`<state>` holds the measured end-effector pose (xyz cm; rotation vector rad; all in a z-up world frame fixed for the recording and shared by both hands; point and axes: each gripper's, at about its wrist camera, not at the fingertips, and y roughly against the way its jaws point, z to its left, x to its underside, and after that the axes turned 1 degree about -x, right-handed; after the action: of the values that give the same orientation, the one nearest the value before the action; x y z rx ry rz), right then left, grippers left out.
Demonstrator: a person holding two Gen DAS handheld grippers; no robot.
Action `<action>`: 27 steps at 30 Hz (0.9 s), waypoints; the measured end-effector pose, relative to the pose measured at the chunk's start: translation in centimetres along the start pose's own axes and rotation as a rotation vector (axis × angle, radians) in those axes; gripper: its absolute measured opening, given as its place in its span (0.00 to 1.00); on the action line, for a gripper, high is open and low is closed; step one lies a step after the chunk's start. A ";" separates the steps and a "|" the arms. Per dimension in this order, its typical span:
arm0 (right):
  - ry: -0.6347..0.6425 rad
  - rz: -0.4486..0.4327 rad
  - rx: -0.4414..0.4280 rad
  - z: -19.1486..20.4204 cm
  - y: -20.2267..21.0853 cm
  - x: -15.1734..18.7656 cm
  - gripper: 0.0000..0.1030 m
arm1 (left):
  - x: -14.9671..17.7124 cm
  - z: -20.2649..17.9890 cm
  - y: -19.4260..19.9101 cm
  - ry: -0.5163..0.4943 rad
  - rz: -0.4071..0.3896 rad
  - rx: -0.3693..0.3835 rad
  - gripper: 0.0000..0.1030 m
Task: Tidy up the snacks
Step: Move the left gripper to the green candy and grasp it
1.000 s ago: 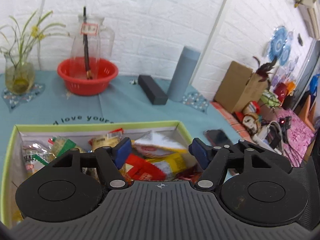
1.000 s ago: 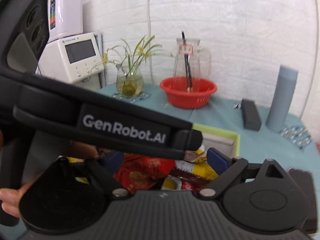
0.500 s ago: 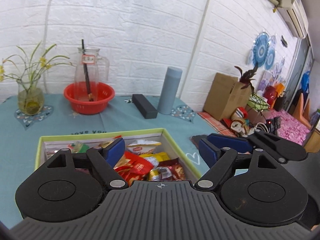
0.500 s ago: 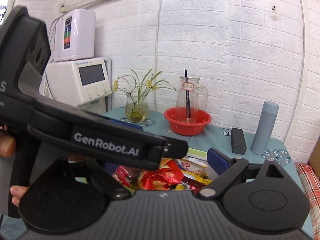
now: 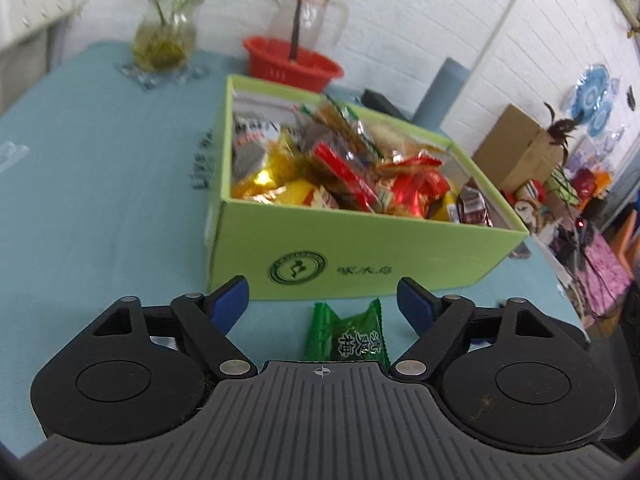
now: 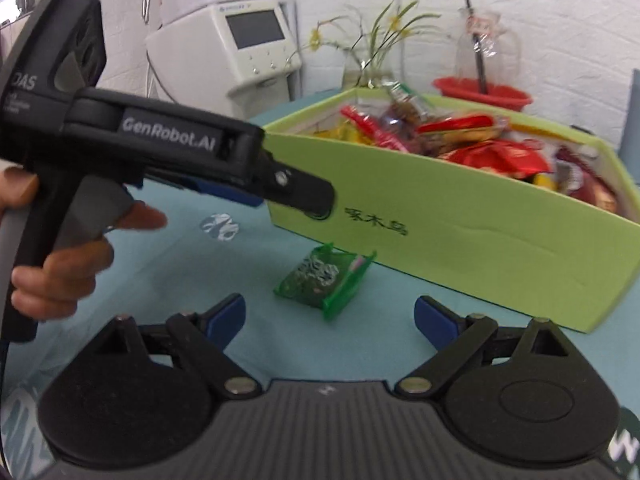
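Observation:
A light green box (image 5: 360,256) full of mixed snack packets (image 5: 344,176) stands on the teal tablecloth. One green snack packet (image 5: 348,340) lies on the cloth just in front of the box's near wall. My left gripper (image 5: 323,302) hovers over this packet; its jaws are closing, with the packet low between them and untouched. In the right wrist view the same green packet (image 6: 324,280) lies ahead of my right gripper (image 6: 330,318), which is open and empty. There the left gripper (image 6: 296,200), held by a hand (image 6: 60,272), reaches in from the left in front of the box (image 6: 460,232).
Behind the box stand a red basket (image 5: 294,64) holding a glass jug, a flower vase (image 5: 164,40), a grey bottle (image 5: 440,92) and a black block (image 5: 384,104). A white machine (image 6: 240,44) sits at the back left. Cardboard box and clutter (image 5: 520,152) fill the right.
Both grippers have come down from above the box to its near side, low over the cloth. The green packet on the cloth has come into view. The left jaws widened, then narrowed.

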<state>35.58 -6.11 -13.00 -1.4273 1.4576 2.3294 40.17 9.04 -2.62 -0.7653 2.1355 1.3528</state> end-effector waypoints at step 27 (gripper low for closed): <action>0.015 -0.018 0.101 7.3 5.3 6.6 0.91 | 12.2 -5.7 7.1 -0.089 -0.037 0.001 0.64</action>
<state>24.44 -6.38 -13.09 -1.4288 1.5357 2.2046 25.97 3.94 -4.03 -0.7261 2.0434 1.3411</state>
